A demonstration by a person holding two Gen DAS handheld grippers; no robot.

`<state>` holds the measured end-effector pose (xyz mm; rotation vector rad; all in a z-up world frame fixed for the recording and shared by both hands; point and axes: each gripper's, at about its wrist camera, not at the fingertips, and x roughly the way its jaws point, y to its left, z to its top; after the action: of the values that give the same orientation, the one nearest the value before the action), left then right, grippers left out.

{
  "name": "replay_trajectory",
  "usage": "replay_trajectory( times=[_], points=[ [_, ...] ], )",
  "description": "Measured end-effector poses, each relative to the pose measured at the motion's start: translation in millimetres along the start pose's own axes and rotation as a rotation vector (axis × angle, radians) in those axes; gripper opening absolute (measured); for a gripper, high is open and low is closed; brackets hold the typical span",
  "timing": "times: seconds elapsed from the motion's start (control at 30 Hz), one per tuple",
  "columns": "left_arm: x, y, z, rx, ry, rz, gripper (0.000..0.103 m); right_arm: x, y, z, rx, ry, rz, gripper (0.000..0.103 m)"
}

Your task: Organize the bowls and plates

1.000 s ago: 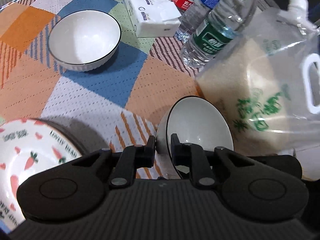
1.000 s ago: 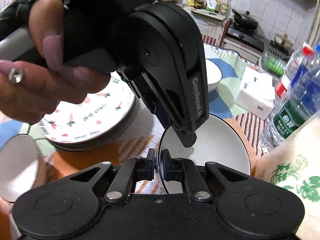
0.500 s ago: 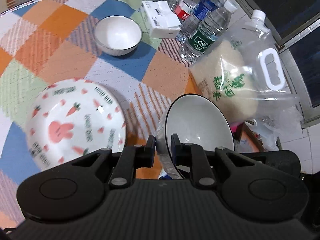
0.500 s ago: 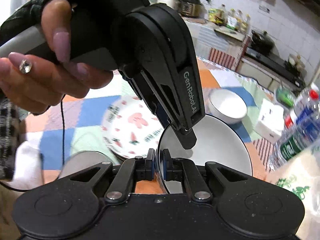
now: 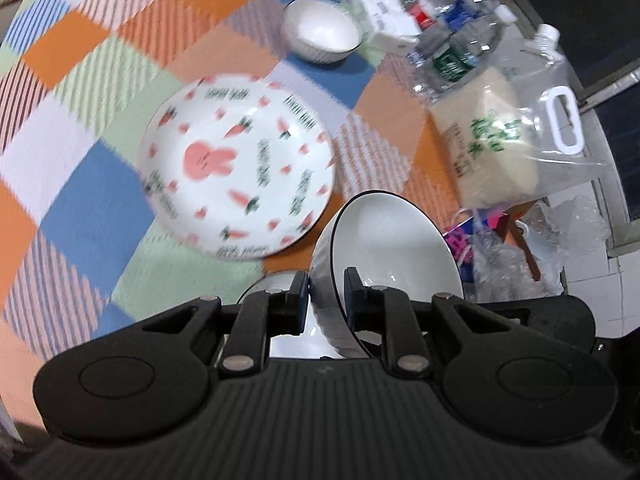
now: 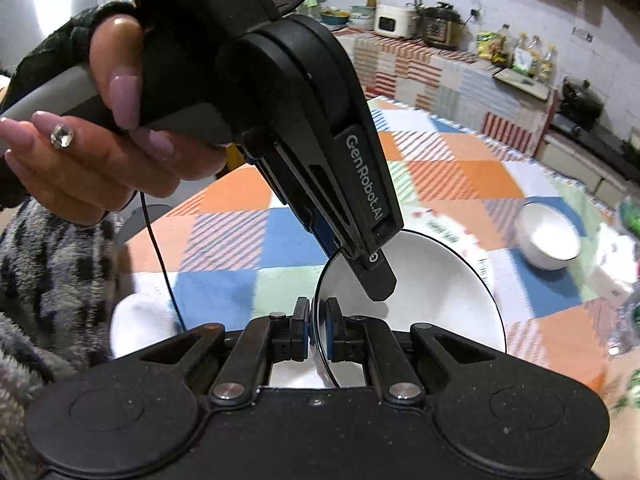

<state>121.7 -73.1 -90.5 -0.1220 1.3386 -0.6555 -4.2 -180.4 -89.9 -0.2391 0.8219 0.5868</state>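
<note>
Both sets of jaws are pinching the same white bowl (image 5: 394,248) by its black-edged rim. The left gripper (image 5: 327,296) has one finger (image 5: 299,300) outside the wall and the other inside, clamped on the rim at the bowl's 7 o'clock in the left wrist view. The right gripper (image 6: 318,326) has its blue-lined pads squeezed tight on the rim at the bowl's 9 o'clock in the right wrist view. The bowl is tilted on edge, clear of the checked tablecloth (image 5: 100,92).

The left hand (image 6: 100,148) wraps the other gripper's handle at 10 o'clock in the right wrist view, its finger reaching into the bowl.

On the cloth, the carrot-and-rabbit plate (image 5: 236,164) lies flat at 11 o'clock from the held bowl. A second white bowl (image 5: 322,30) sits upright well beyond it at 12 o'clock. Something pale shows under the left fingers, possibly another bowl; it is too hidden to tell. Water bottles (image 5: 452,40) and a clear rice bag (image 5: 492,140) crowd 1 o'clock.
</note>
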Motion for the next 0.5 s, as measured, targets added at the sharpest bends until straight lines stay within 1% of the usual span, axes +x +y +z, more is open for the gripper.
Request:
replay_trajectory(
  times=[0.07, 0.13, 0.23, 0.3, 0.37, 0.43, 0.5],
  points=[
    [2, 10, -9, -0.012, 0.000, -0.002, 0.017, 5, 9, -4, -0.015, 0.002, 0.020, 0.009],
    [7, 18, -17, -0.020, 0.001, 0.000, 0.017, 9, 22, -8, -0.059, 0.009, 0.022, 0.009],
    [17, 30, -26, -0.045, 0.010, 0.000, 0.017, 18, 23, -10, -0.054, 0.041, 0.053, 0.009],
    [23, 34, -30, -0.044, 0.005, 0.005, 0.017, 26, 25, -14, -0.071, 0.055, 0.058, 0.009],
    [30, 38, -33, -0.039, 0.001, 0.005, 0.017, 31, 28, -19, -0.093, 0.055, 0.057, 0.009],
    [37, 43, -34, -0.066, 0.004, 0.003, 0.017, 35, 29, -27, -0.114, 0.038, 0.053, 0.009],
    [43, 44, -36, -0.062, 0.010, 0.016, 0.017, 39, 29, -32, -0.115, 0.030, 0.060, 0.009]
  ],
)
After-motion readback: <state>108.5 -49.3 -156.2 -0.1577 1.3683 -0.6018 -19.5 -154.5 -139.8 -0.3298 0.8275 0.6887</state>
